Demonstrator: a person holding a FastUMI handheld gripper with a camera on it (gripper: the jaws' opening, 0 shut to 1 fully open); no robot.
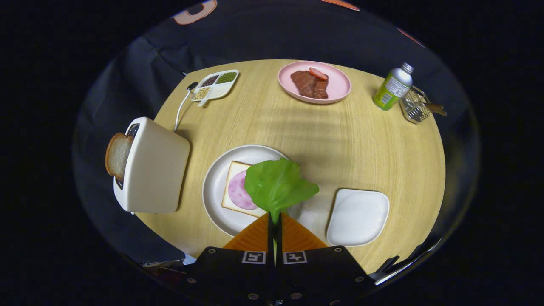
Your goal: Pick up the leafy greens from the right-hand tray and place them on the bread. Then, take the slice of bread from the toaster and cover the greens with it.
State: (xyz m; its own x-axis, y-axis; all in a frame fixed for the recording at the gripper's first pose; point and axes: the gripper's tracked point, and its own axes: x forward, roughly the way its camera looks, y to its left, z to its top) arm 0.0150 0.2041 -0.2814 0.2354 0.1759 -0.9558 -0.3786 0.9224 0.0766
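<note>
The gripper (275, 221) had both fingers pressed together on the stem of a green lettuce leaf (277, 183), held above the right edge of a square bread slice (233, 187) topped with a pink ham round (238, 191) on a round white plate (212, 187). To the left stood a white toaster (155, 170) with a bread slice (117, 155) in its slot; to the right lay a white rounded-square tray (358, 216).

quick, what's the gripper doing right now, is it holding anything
Gripper: fingers closed on the leafy greens, held above the bread on the round plate.
</note>
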